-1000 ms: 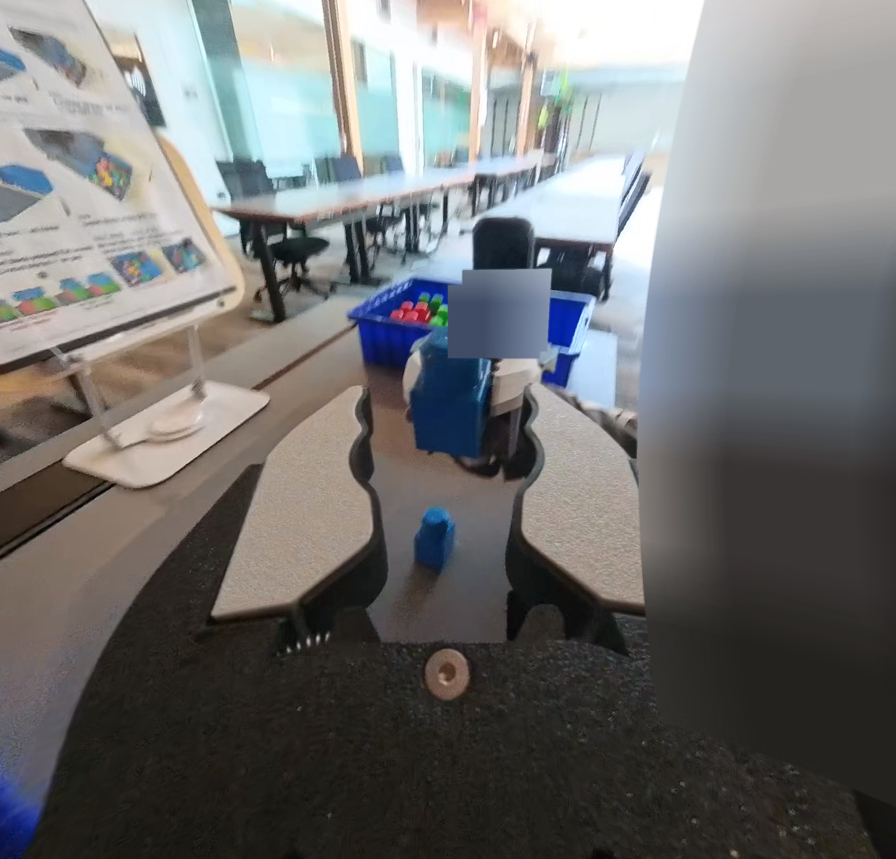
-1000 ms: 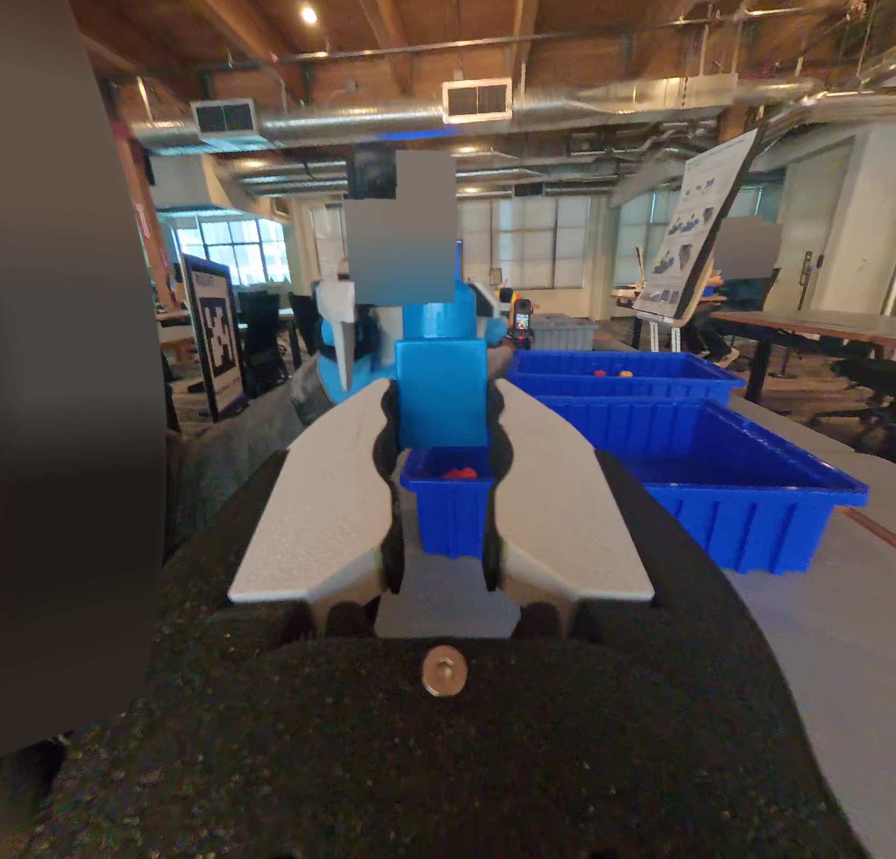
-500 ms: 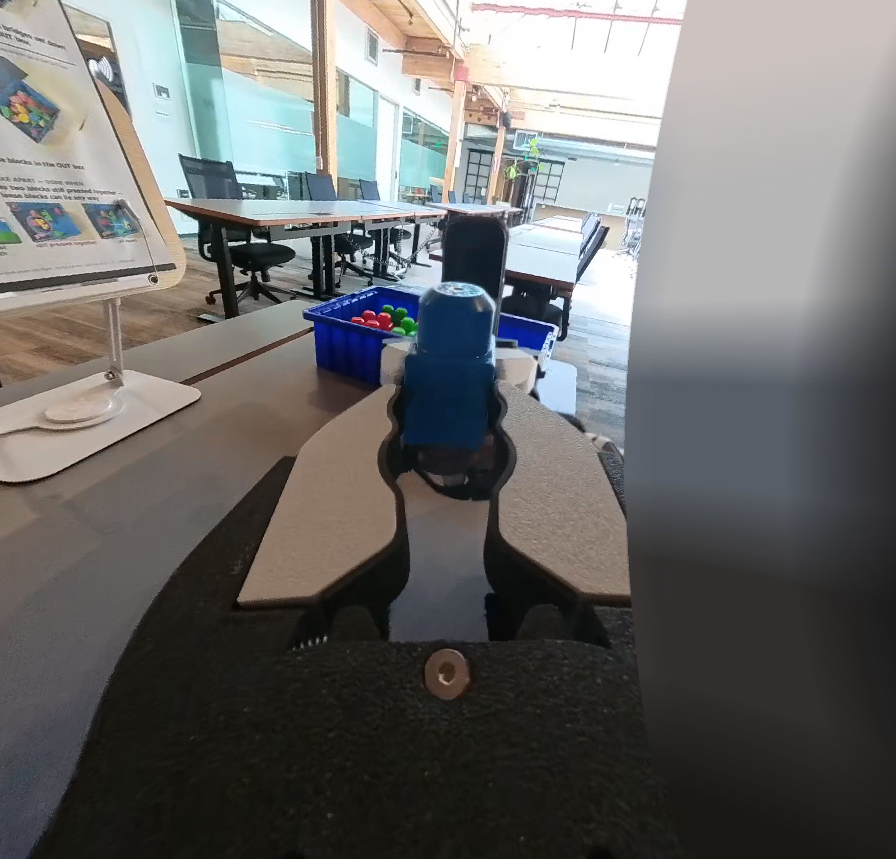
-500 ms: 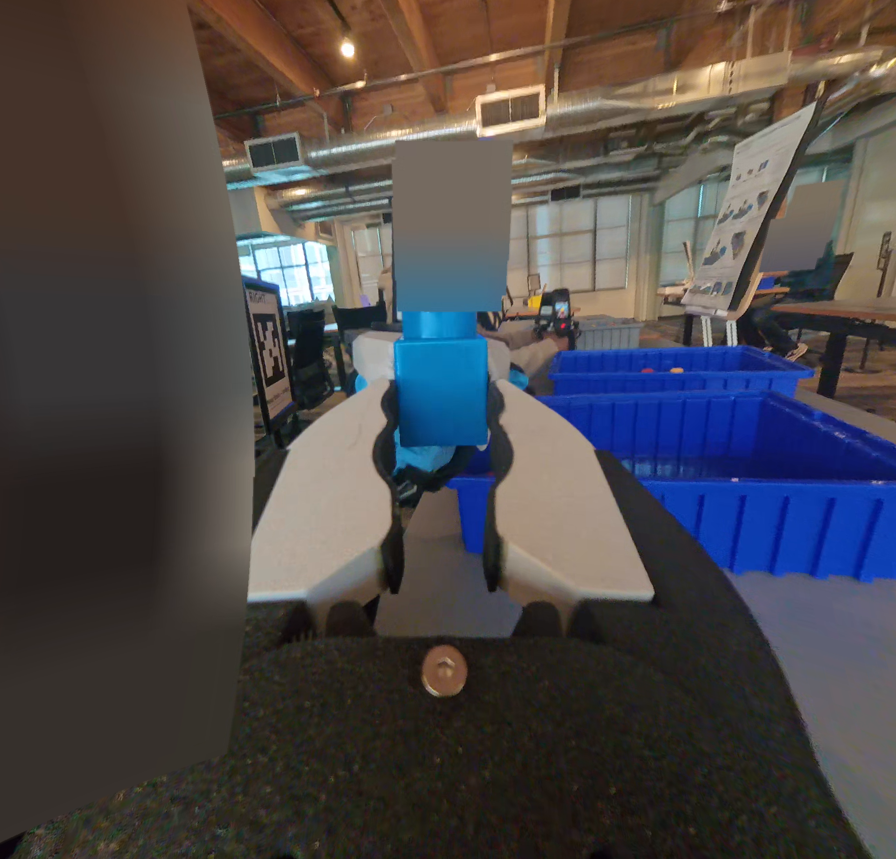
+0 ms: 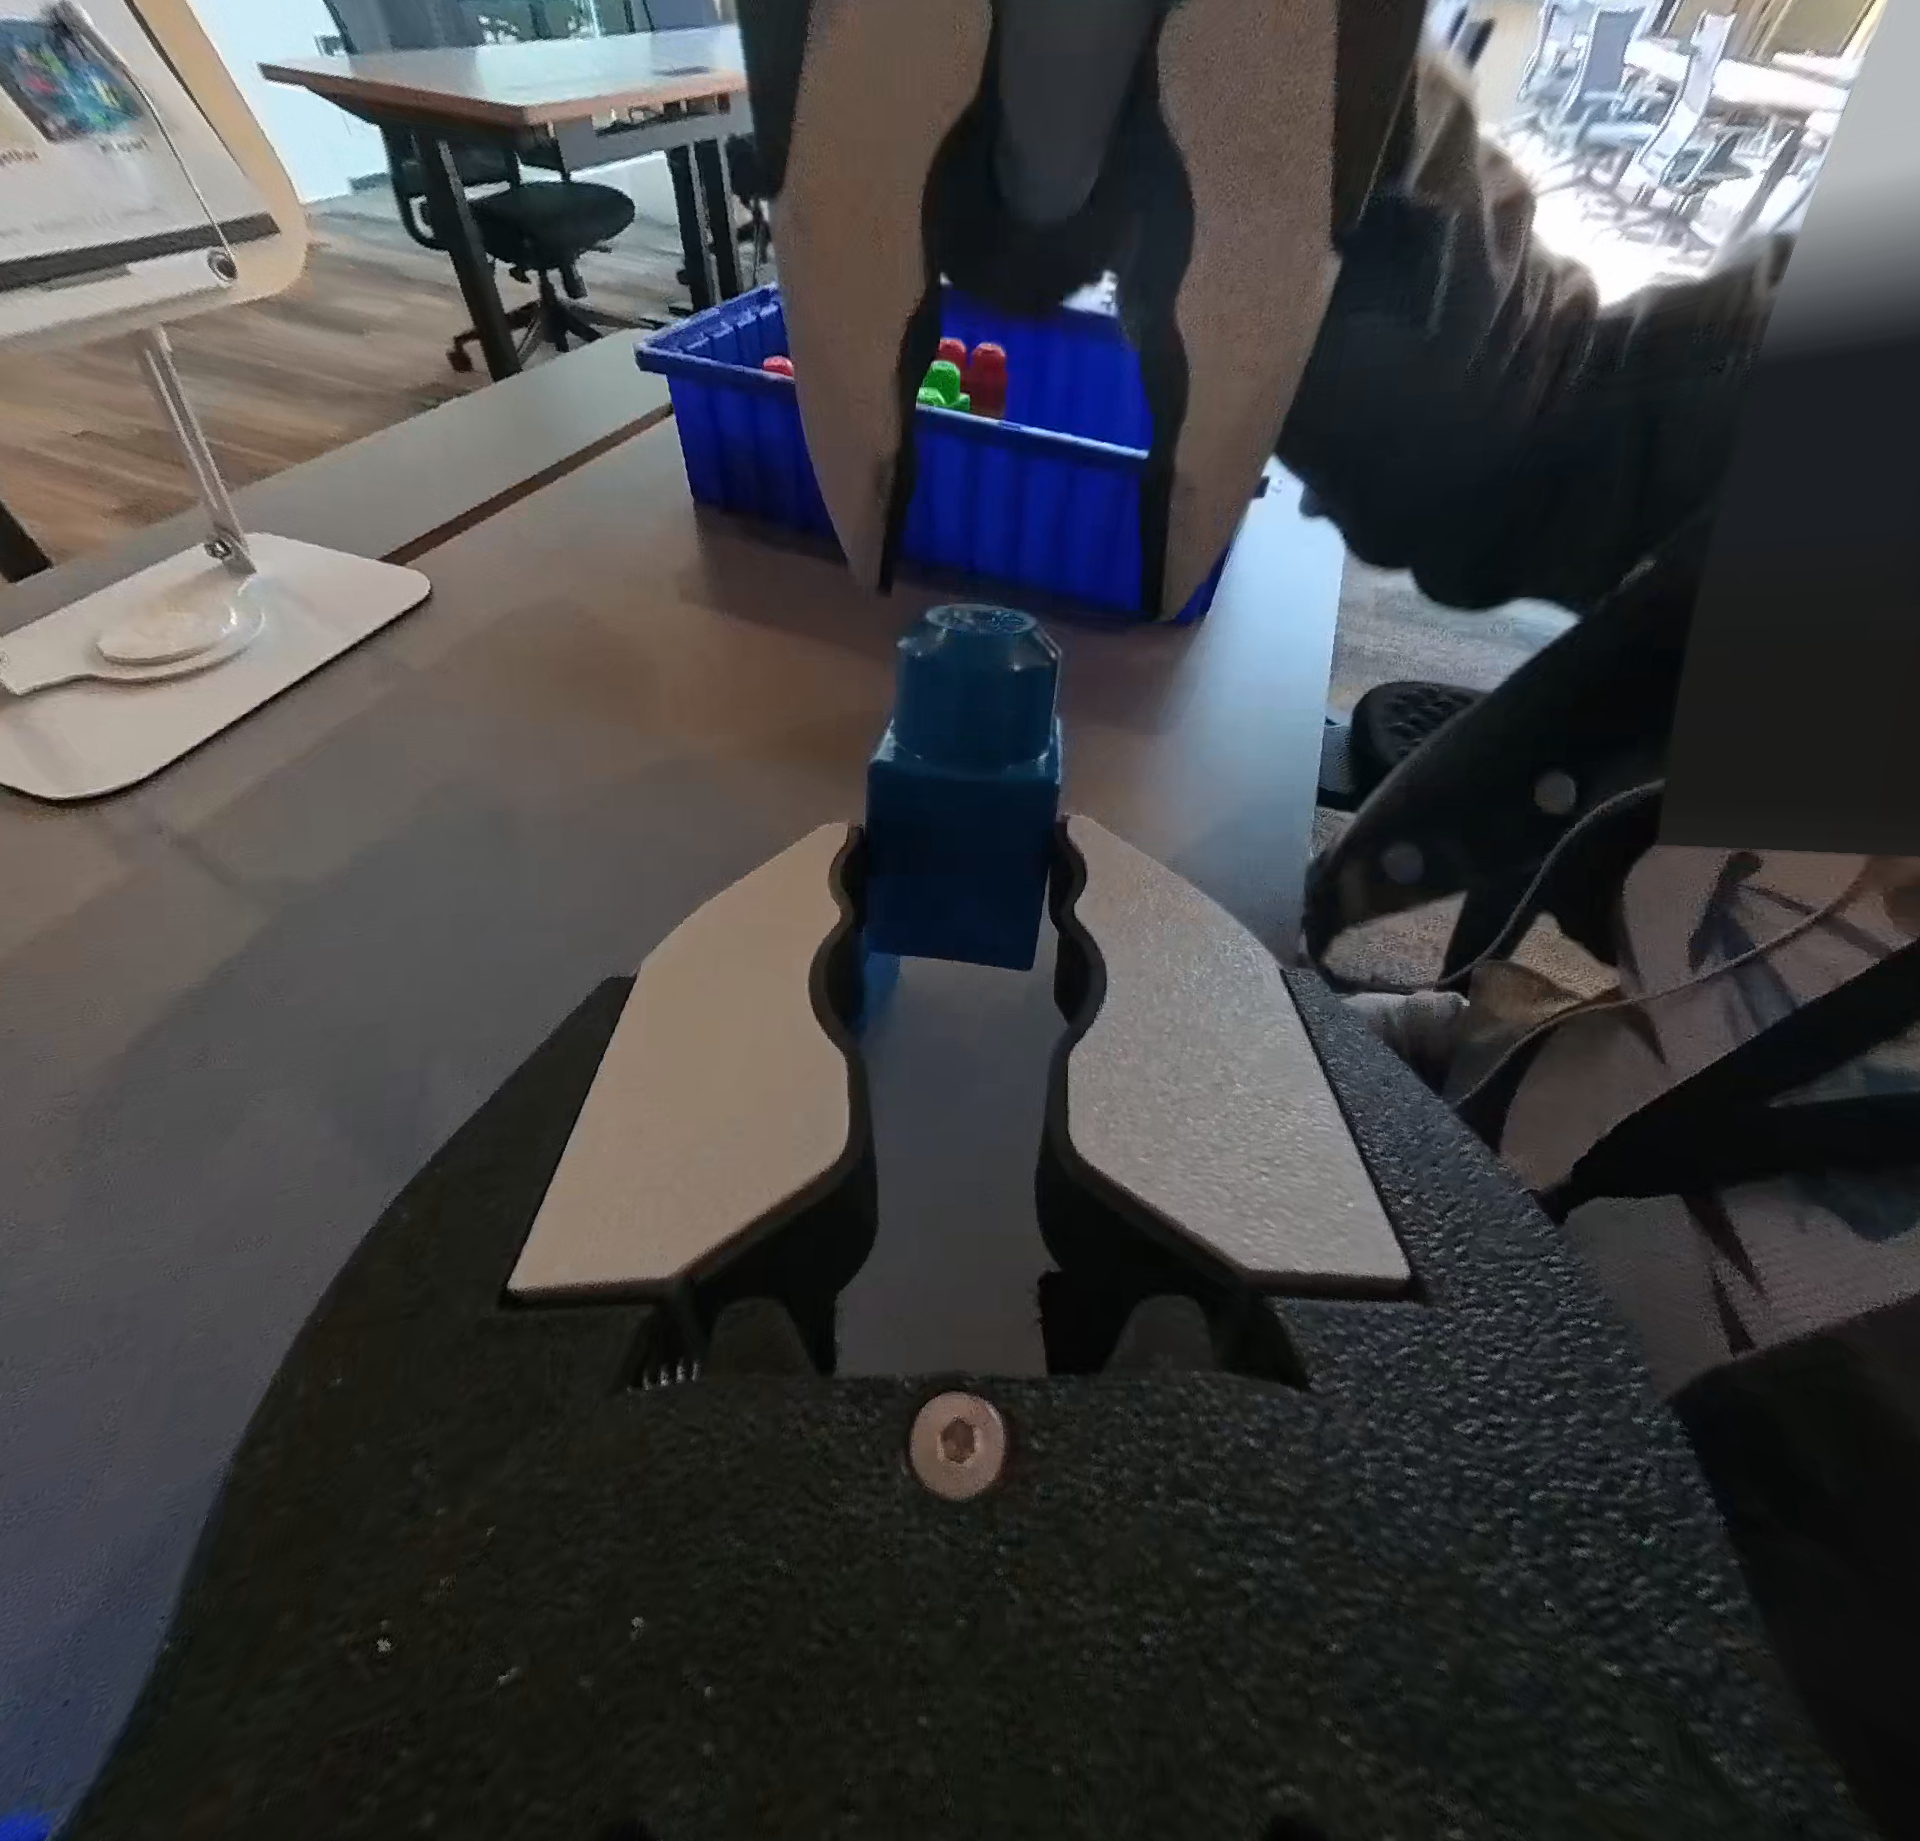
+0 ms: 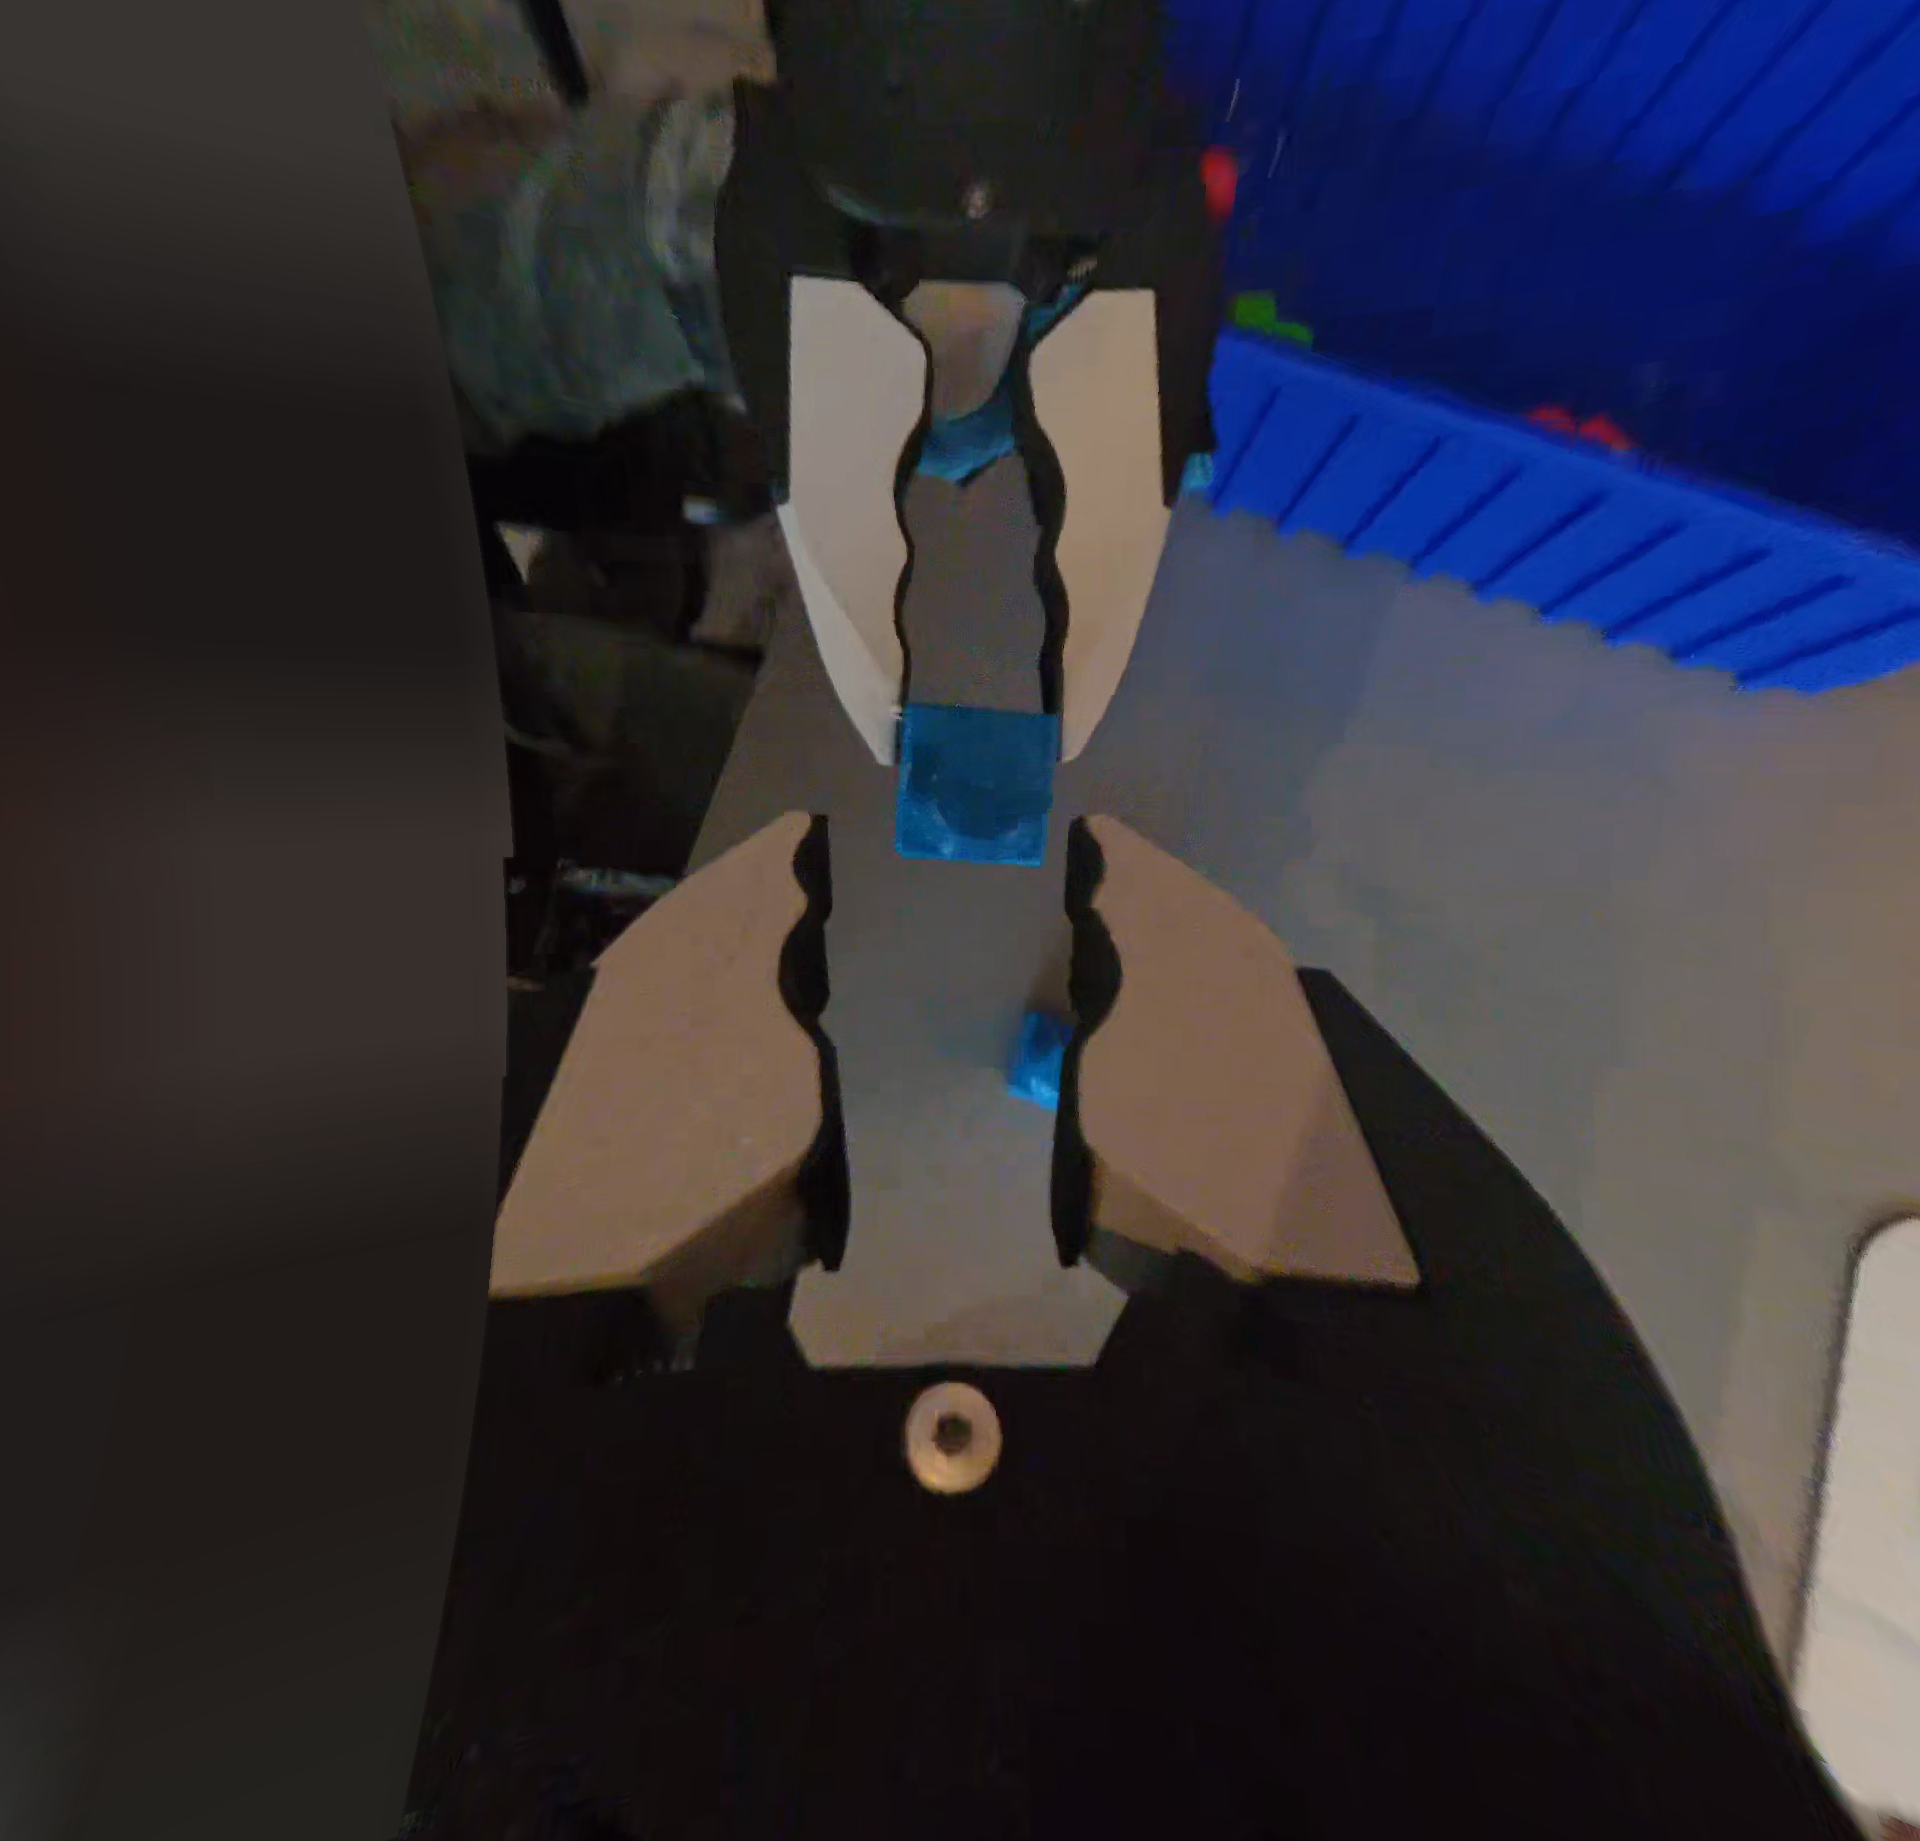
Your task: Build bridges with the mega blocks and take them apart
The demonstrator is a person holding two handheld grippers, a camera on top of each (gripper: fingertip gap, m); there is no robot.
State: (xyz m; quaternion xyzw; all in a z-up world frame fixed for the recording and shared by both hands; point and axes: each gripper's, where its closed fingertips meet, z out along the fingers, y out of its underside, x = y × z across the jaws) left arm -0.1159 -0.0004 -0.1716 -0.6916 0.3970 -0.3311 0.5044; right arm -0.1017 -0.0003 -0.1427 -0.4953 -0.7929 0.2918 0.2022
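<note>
Now the right tongs (image 6: 948, 861) had let go and stood apart above, while the left tongs (image 5: 961, 861) alone clamped the blue block (image 5: 964, 825) over the counter (image 5: 416, 856); a second blue block (image 6: 1039, 1059) lay below, suggesting the pair was just pulled apart.

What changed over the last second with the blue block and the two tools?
The blue block changed hands: the left tool, open a second ago, closed on it, and the right tool let go, opened and swung up to point down over it. The small blue block on the table and the blue bin stayed put.
</note>
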